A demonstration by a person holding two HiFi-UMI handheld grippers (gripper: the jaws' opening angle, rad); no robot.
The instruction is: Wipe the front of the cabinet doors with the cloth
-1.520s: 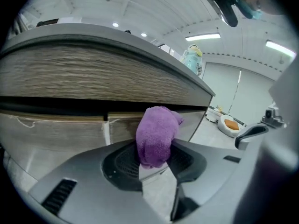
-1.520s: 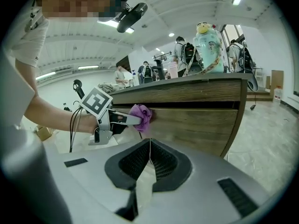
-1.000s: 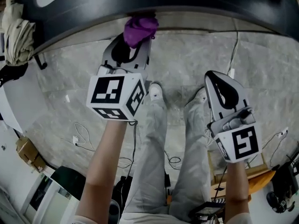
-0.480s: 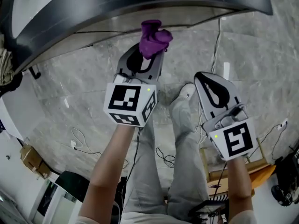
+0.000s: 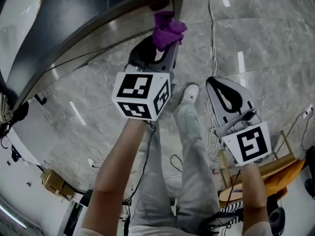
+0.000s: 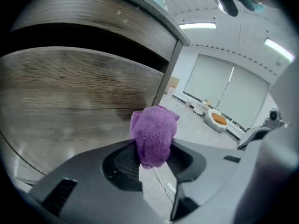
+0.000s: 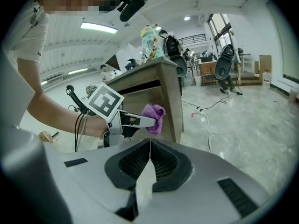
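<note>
- Head view: the left hand-held gripper (image 5: 164,41) is clenched on a purple cloth (image 5: 168,27), which is bunched into a ball at its tip. The cloth is up by the end of the dark cabinet (image 5: 93,31), near its corner. From here I cannot tell if it touches. The right hand-held gripper (image 5: 225,88) hangs lower over the grey floor (image 5: 261,33), well apart from the cabinet.
- Left gripper view: the cloth sits pinched between the jaws, with the wooden cabinet door (image 6: 70,97) right behind it. The picture is smeary, so it is hard to see if there is a gap or a touch. The cloth looks soft, fluffy and light. It should squash flat on the door and could slip out, so a tight hold on the middle of the bunch seems best.
- Right gripper view: this one's jaws are squeezed together with nothing in them. Ahead, the cloth is just beside the cabinet's front corner. The bottom of the cabinet is hidden behind the gripper's own body.
</note>
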